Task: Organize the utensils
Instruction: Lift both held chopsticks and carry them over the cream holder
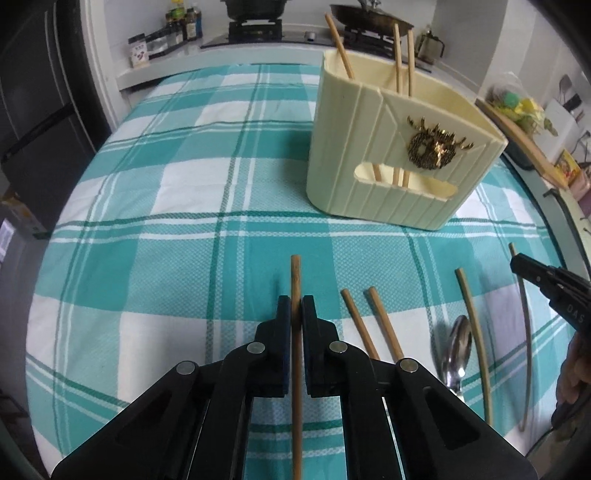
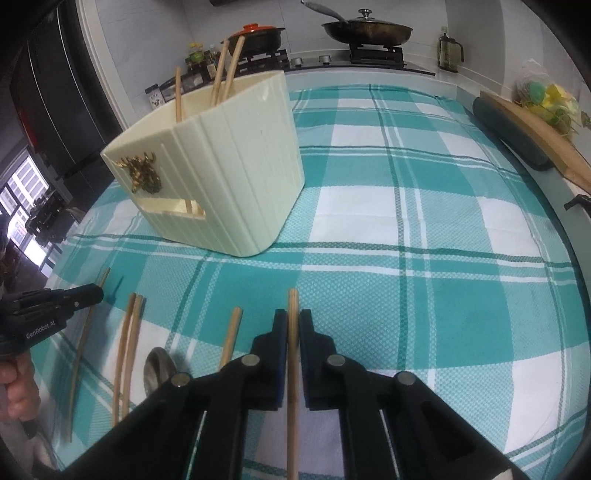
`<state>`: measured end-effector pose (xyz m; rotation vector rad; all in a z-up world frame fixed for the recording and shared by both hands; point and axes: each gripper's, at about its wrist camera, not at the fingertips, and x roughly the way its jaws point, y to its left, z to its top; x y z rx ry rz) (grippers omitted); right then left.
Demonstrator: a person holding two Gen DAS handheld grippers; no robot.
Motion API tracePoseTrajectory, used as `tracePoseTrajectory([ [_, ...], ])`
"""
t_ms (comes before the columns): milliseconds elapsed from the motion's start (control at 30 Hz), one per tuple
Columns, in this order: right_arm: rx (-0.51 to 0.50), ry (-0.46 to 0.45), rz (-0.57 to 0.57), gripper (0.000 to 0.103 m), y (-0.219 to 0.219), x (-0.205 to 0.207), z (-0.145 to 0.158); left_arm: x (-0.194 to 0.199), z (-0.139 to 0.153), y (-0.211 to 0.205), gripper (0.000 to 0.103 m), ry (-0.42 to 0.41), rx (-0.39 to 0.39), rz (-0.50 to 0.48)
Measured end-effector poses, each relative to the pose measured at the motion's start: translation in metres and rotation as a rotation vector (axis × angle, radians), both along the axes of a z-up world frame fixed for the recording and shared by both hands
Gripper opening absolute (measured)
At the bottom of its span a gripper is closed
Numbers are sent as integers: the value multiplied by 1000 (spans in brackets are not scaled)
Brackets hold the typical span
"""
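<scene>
A cream ribbed utensil holder (image 1: 373,147) (image 2: 240,170) stands on the checked cloth with three wooden chopsticks (image 1: 397,55) upright in it. My left gripper (image 1: 295,301) is shut on a wooden chopstick (image 1: 295,273) that sticks out past its fingertips, just above the cloth. My right gripper (image 2: 293,315) is likewise shut on another chopstick (image 2: 293,299). Between the two lie loose chopsticks (image 1: 356,325) (image 2: 127,350) and a metal spoon (image 1: 456,354) (image 2: 159,365). Each gripper shows at the edge of the other's view: the right gripper (image 1: 517,264) and the left gripper (image 2: 96,294).
The teal and white cloth (image 2: 424,258) covers the table. Behind it runs a counter with a stove, a lidded frying pan (image 2: 365,29) and a rack of bottles (image 1: 177,26). A wooden board (image 2: 535,129) lies along the right edge. A hand (image 2: 14,387) grips the left tool.
</scene>
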<state>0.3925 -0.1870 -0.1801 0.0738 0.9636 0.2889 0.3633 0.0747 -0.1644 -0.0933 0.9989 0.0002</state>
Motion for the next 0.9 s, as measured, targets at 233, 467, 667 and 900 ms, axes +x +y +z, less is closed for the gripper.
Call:
tracePoseTrajectory([
  [233,65,-96,29,6,-8,-32,51,-38,57,-2,4,-128,-10,-19],
  [467,105,-164,52,6,-10,-68,84,-68,90,-11,4,-208,16,-42],
  [667,125,-213,61,6,-13,-92,105,-87,106,-20,4,-263,38,-61],
  [900,139,-245,58,6,-19,-109,121,-97,114,-25,4,-282,48,-80],
])
